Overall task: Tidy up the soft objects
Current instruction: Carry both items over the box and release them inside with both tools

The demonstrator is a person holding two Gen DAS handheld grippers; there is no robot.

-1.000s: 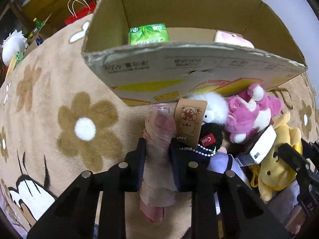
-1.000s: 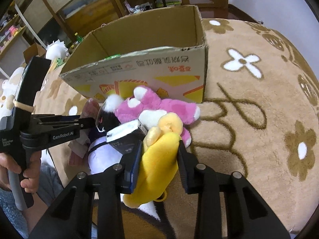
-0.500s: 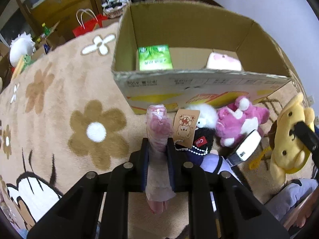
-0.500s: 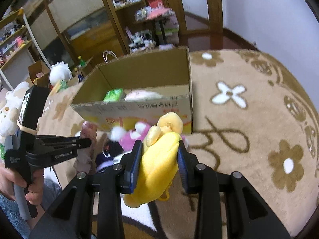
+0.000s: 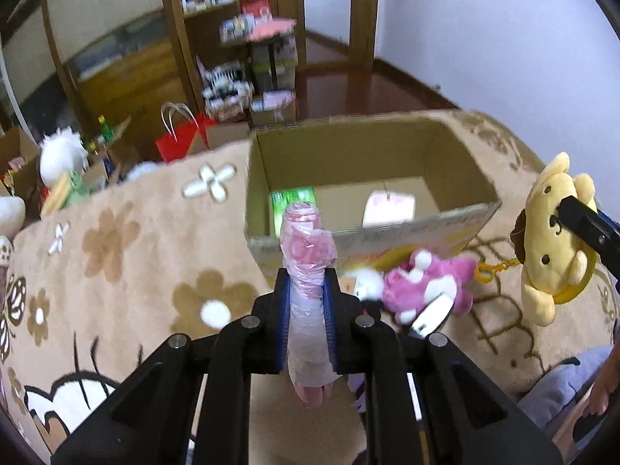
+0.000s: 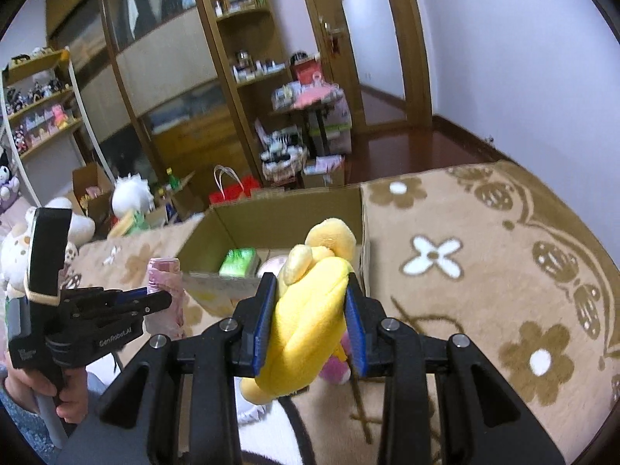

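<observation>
Left wrist view: your left tongs are clenched on a pink roll wrapped in clear plastic, which stands upright between the 2 blue pads and sticks out above and below them. Straight ahead of the tongs sits the open box on the flowered rug. Inside it, a green pack lies just left of the roll's tip and a pale pink item lies to the right. Just right of the tongs, on the rug against the box front, lie a pink plush and a white-and-black plush. Far right, the yellow dog hangs in the air, pinched by your right tongs; a yellow clip dangles from its side.

Right wrist view: your right tongs are grasping the yellow dog, squeezed between the pads, its ear poking up ahead. The box lies directly beyond the tongs, with the green pack inside to the left. Left of the tongs, your left hand holds the left tongs with the roll near the box's front-left corner. A bit of pink plush shows under the dog.
</observation>
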